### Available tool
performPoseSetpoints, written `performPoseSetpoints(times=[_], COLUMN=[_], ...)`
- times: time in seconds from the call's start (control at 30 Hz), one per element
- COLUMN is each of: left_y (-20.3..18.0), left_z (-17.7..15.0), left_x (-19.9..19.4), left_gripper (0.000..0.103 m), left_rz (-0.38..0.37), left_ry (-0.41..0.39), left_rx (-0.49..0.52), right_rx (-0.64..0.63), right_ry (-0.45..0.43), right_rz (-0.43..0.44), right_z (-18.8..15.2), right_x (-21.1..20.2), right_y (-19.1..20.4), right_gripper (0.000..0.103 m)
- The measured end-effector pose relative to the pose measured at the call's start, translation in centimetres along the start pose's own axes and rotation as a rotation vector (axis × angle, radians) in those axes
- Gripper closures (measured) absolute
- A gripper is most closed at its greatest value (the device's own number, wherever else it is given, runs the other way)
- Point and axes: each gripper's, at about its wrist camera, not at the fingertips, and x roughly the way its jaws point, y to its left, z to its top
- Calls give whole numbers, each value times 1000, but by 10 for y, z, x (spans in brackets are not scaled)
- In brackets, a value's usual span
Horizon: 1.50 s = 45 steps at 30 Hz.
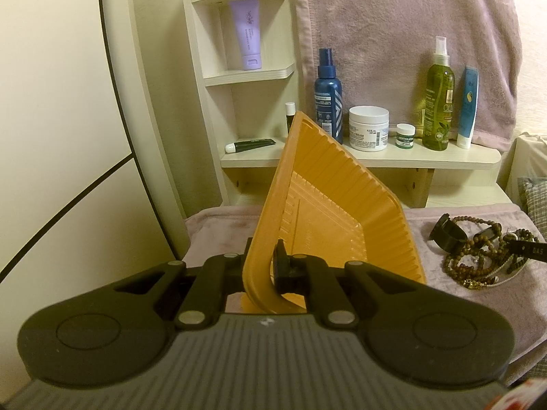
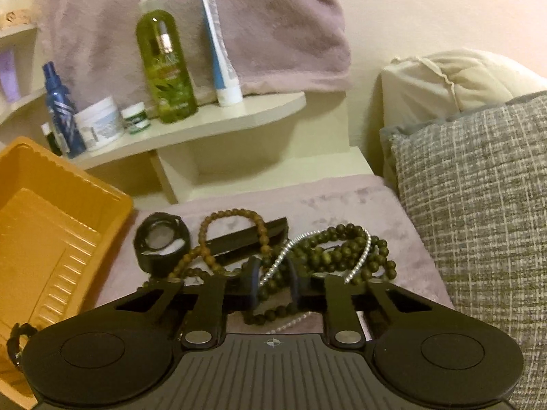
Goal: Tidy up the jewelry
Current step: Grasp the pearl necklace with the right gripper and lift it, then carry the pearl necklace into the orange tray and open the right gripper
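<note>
Tray point(image 1: 328, 212) tilts, its rim pinched by the left gripper point(image 1: 265, 266); right gripper point(image 2: 273, 283) gapes narrowly around beads point(image 2: 342, 249) ahead.

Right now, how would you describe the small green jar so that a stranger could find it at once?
Look at the cream shelf below the hanging pink towel, where the bottles stand in a row. The small green jar sits between the white cream tub and the tall olive-green spray bottle. It is the shortest container there, green with a white lid.
</note>
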Motion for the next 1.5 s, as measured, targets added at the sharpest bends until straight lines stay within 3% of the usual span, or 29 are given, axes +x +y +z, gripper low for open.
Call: performPoseSetpoints(times=[0.1, 0.4, 0.77, 1.0, 1.17, 1.4, 1.5], left_y=[-1, 0, -1, -1, 0, 3, 5], left_z=[0, -1, 0, 0, 0, -1, -2], left_x=[0, -1, -2, -2, -3, -2, 0], left_gripper=[96, 96, 96, 96, 96, 96, 96], left_rz=[0, -2, -9, -10, -12, -18, -20], left_ry=[0, -1, -4, -4, -2, 5, 7], left_rx=[-2, -2, -8, -10, -14, -20, -24], right_rx=[5, 10, -103, -192, -261, -301, -337], right_ry=[0, -89, -242, -265, -256, -228, -206], right_rz=[-9, 7, 70, 190, 326, 533, 570], right_z=[0, 15, 72, 100, 111, 118, 114], right_x=[-1, -40, -104, -132, -142, -138, -129], right_y=[0, -4, -1, 21, 56, 108, 128], right_gripper=[101, 101, 101, 101, 101, 101, 101])
